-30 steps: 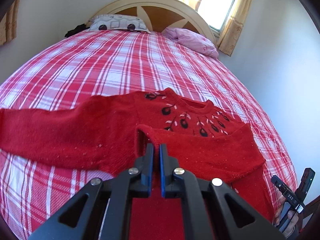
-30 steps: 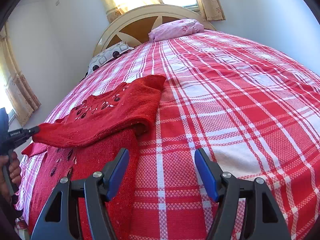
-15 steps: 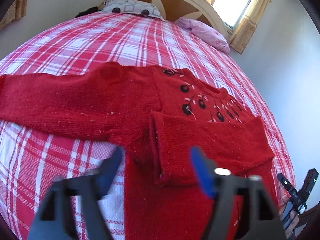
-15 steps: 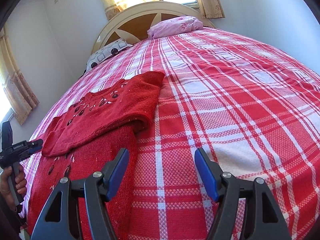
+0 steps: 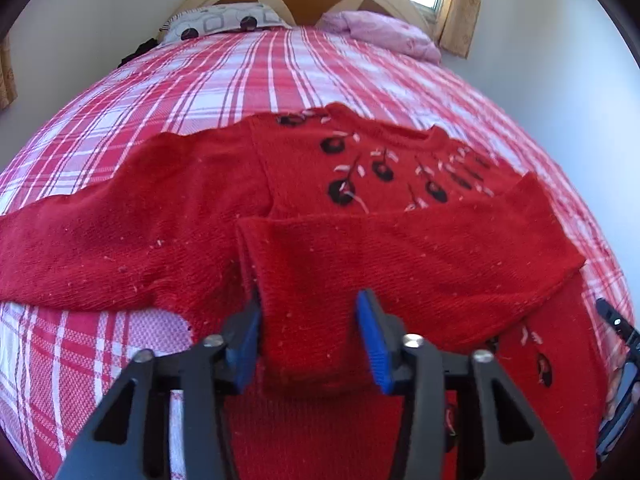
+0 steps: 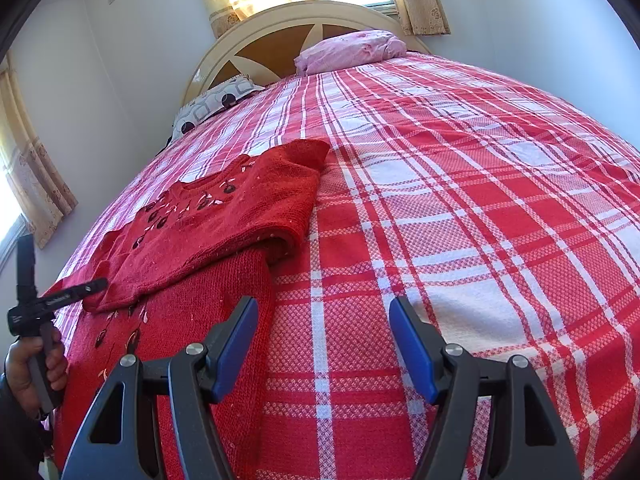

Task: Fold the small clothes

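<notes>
Red sweater (image 5: 400,264) has one sleeve folded in; both grippers, left (image 5: 310,336) and right (image 6: 322,344), gape empty, so the spread sleeve (image 5: 120,232) likely needs grasping next

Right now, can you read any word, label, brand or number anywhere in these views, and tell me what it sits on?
Small white print on the black bar of the left tongs, seen from the right wrist: too small and blurred to read.
No lettering shows on the red sweater, only stitched flower motifs.
No text shows on the plaid bedspread, the patterned pillow or the pink pillow.
No readable text anywhere.
</notes>
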